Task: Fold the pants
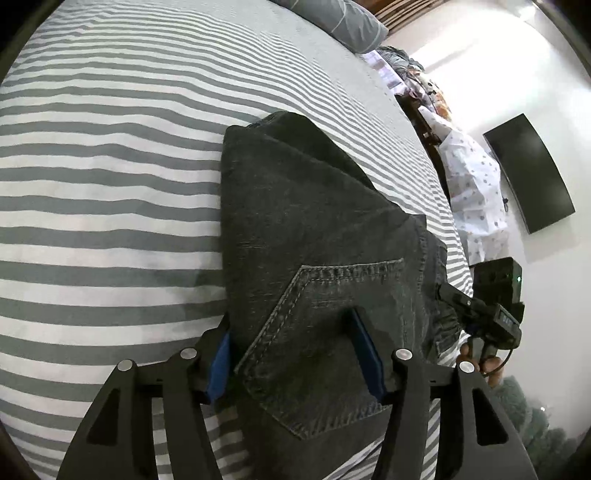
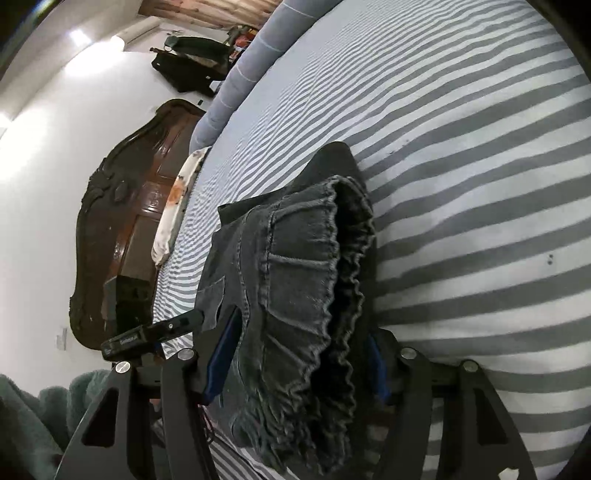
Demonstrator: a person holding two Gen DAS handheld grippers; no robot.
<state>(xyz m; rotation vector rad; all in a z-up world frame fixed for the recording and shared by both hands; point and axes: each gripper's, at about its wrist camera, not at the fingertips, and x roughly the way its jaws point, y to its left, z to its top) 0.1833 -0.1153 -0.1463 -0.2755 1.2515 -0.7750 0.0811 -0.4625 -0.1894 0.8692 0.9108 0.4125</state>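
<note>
Dark grey jeans point(image 1: 295, 206) lie folded on the striped bed sheet point(image 1: 110, 184), back pocket up. My left gripper point(image 1: 291, 332) straddles the pocket end: one blue pad point(image 1: 218, 365) stands beside the jeans' left edge, and the other rests on the flat pocket cloth without pinching it, so this gripper is open. In the right wrist view the gathered waistband point(image 2: 314, 295) bunches up and fills the space between the pads of my right gripper point(image 2: 306, 332), which is shut on it. The right gripper point(image 1: 480, 306) and the hand holding it also show at the jeans' right edge in the left wrist view.
A grey pillow point(image 1: 343, 22) lies at the head of the bed. A spotted white garment point(image 1: 472, 195) hangs off the bed's side below a wall screen point(image 1: 528, 173). A dark carved wooden board point(image 2: 122, 221) stands beside the bed, with green fuzzy fabric point(image 2: 29, 417) low down.
</note>
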